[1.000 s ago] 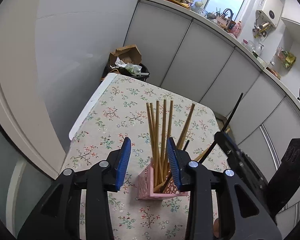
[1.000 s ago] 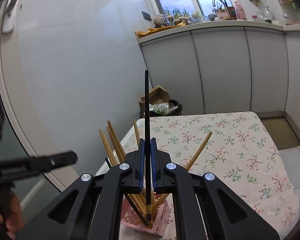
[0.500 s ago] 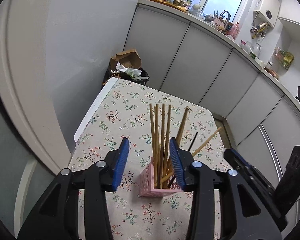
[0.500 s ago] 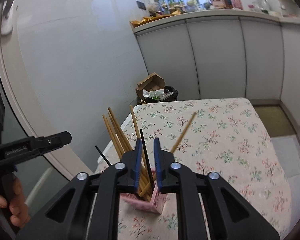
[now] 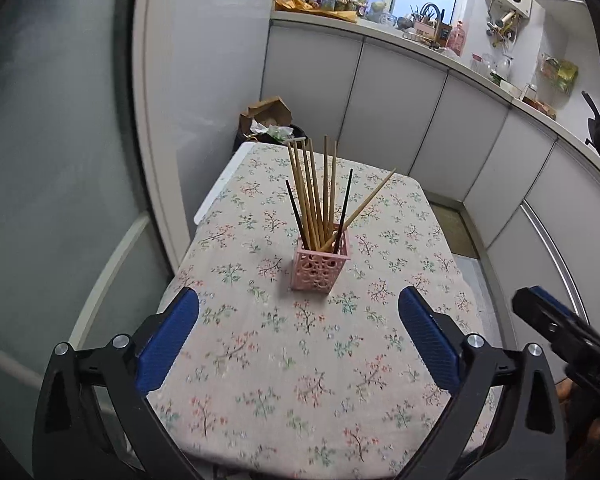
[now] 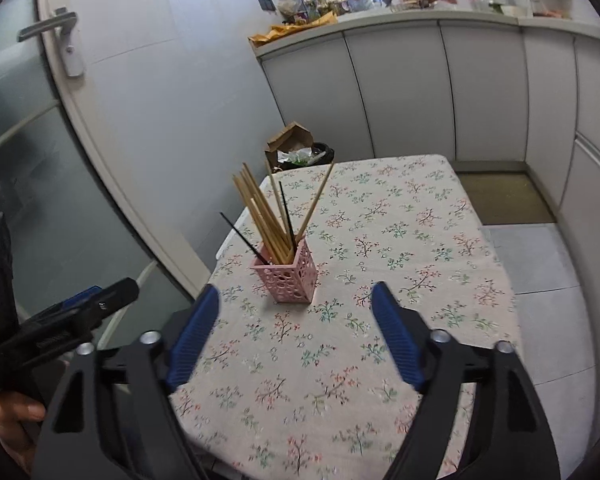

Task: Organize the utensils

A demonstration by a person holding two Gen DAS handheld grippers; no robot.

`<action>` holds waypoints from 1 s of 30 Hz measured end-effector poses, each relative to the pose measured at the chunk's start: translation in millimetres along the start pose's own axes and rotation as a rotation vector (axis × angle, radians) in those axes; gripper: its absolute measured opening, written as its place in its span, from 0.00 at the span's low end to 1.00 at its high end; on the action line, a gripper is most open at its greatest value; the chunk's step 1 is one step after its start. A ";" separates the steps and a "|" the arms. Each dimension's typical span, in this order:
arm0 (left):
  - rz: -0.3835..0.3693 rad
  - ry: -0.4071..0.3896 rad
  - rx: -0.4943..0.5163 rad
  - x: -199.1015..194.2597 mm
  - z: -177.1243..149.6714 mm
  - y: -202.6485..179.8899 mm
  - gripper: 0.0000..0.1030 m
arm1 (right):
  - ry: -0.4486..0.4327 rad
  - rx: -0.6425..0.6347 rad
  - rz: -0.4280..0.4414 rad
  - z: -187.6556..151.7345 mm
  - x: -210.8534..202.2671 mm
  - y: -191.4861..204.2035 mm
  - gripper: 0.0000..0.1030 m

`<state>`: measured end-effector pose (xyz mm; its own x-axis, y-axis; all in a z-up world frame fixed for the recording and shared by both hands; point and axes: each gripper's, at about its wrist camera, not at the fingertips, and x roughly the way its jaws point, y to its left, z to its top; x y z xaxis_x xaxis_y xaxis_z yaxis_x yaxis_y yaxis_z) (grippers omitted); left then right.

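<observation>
A pink perforated holder (image 5: 320, 265) stands on the floral tablecloth (image 5: 284, 360); it also shows in the right wrist view (image 6: 290, 276). Several wooden chopsticks (image 5: 312, 192) and two black chopsticks (image 5: 345, 206) stand in it. My left gripper (image 5: 298, 338) is open and empty, pulled back from the holder toward the near table edge. My right gripper (image 6: 294, 334) is open and empty, also back from the holder. Each gripper shows at the edge of the other's view: the right one in the left wrist view (image 5: 556, 332), the left one in the right wrist view (image 6: 80, 312).
A bin with a cardboard box (image 5: 266, 120) stands beyond the table's far end. White cabinets (image 5: 400, 108) run along the back and right. A glass door (image 6: 60, 128) is on the left. The floor (image 6: 540, 264) lies right of the table.
My right gripper let go of the black chopstick, which now stands in the holder, and opened wide. Both grippers drew back from the holder; the left opened wider.
</observation>
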<state>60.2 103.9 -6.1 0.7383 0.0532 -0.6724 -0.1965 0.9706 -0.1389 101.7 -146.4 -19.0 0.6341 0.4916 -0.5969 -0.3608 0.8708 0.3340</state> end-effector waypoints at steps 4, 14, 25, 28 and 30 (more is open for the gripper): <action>0.046 -0.001 0.052 -30.9 -8.1 -20.5 0.93 | 0.001 -0.074 -0.011 -9.0 -41.5 17.7 0.93; 0.110 -0.094 0.092 -98.9 -24.9 -45.7 0.93 | -0.046 -0.046 -0.061 -15.2 -121.7 16.2 0.93; 0.119 -0.126 0.103 -131.3 -27.6 -66.3 0.93 | -0.067 -0.049 -0.082 -22.3 -148.6 20.0 0.93; 0.108 -0.135 0.109 -137.9 -26.8 -70.3 0.93 | -0.074 -0.033 -0.075 -19.7 -153.1 18.3 0.93; 0.111 -0.144 0.119 -142.6 -26.7 -75.4 0.93 | -0.082 -0.032 -0.069 -18.7 -157.0 18.5 0.93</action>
<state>-47.5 16.9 80.8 0.8027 0.1857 -0.5667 -0.2099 0.9774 0.0229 -17.3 -207.5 67.3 0.7115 0.4299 -0.5558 -0.3348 0.9028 0.2698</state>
